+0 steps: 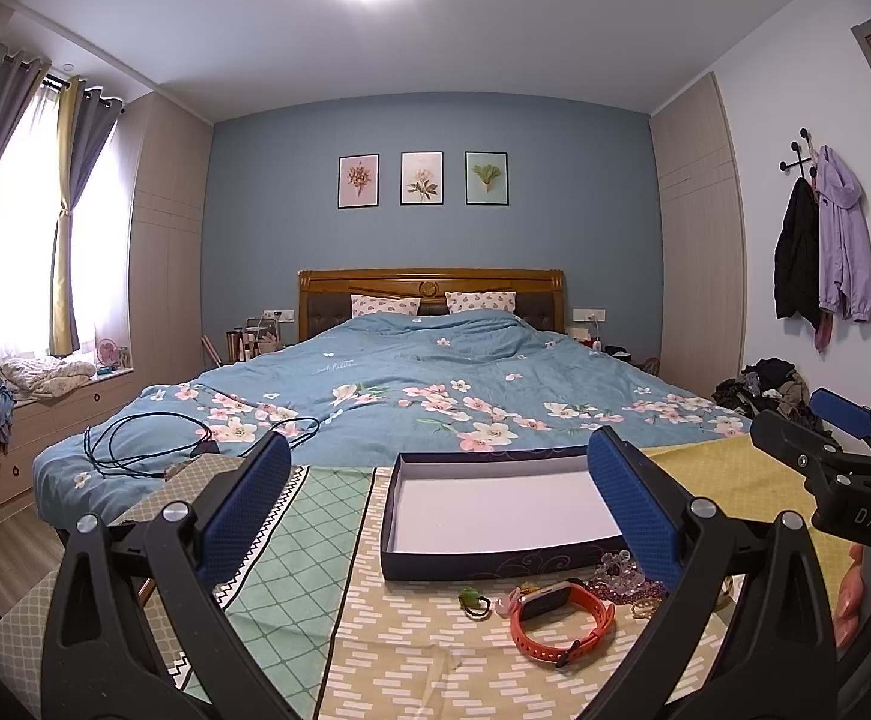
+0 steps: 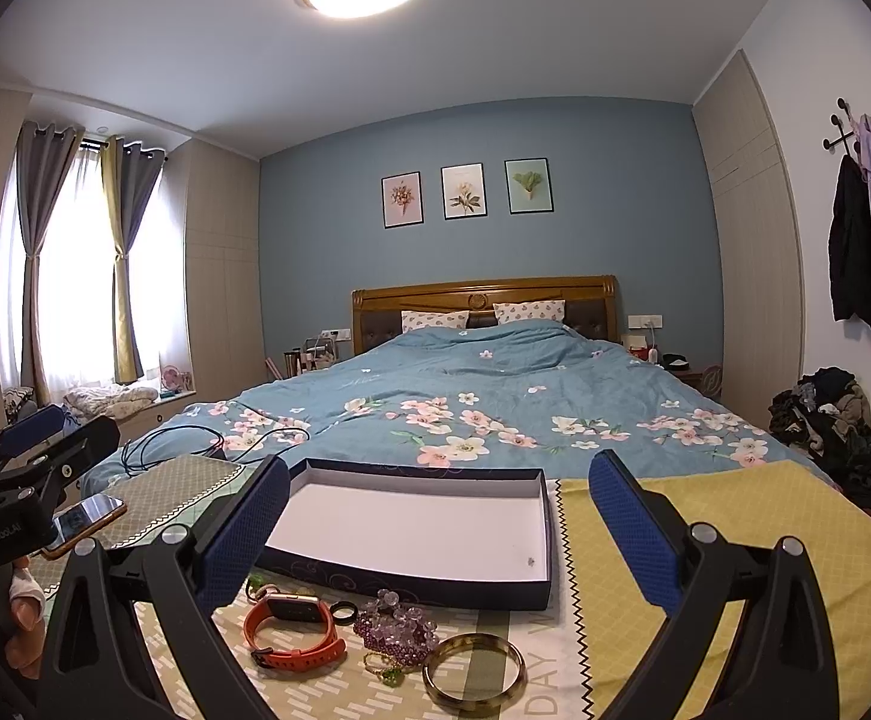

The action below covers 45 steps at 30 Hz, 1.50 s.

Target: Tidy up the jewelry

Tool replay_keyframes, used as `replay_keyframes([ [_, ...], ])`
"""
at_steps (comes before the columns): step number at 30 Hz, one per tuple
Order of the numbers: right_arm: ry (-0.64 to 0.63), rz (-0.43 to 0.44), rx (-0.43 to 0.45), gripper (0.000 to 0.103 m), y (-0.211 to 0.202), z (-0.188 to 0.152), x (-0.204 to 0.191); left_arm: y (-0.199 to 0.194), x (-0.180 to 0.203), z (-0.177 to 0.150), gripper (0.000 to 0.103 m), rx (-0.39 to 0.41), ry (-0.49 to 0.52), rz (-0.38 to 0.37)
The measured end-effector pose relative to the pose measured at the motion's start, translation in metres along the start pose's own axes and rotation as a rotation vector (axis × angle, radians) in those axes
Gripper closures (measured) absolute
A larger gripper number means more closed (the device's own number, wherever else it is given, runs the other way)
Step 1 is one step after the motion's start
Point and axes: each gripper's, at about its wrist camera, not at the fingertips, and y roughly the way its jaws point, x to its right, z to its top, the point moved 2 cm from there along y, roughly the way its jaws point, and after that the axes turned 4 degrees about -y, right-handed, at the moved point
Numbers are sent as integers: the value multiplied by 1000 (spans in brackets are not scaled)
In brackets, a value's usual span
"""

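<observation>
Jewelry, unsorted, on the patterned cloth just in front of the box: orange watch [image 2: 291, 630], dark ring [image 2: 344, 612], purple bead cluster [image 2: 396, 627], amber bangle [image 2: 472, 675], small green piece [image 1: 472, 599]
Box [image 2: 546, 540]: dark walls, white floor, nothing inside
Progress, as judged: nothing stowed, every piece left to move
Left gripper [image 1: 438, 495]: jaws spread wide, holding nothing
Right gripper [image 2: 438, 510]: likewise spread, unladen, above the pile
</observation>
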Motion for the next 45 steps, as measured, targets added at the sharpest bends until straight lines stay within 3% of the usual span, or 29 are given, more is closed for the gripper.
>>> replay_keyframes([
  [45, 5, 9, -10, 7, 5, 0, 2, 3, 0, -3, 6, -12, -2, -2],
])
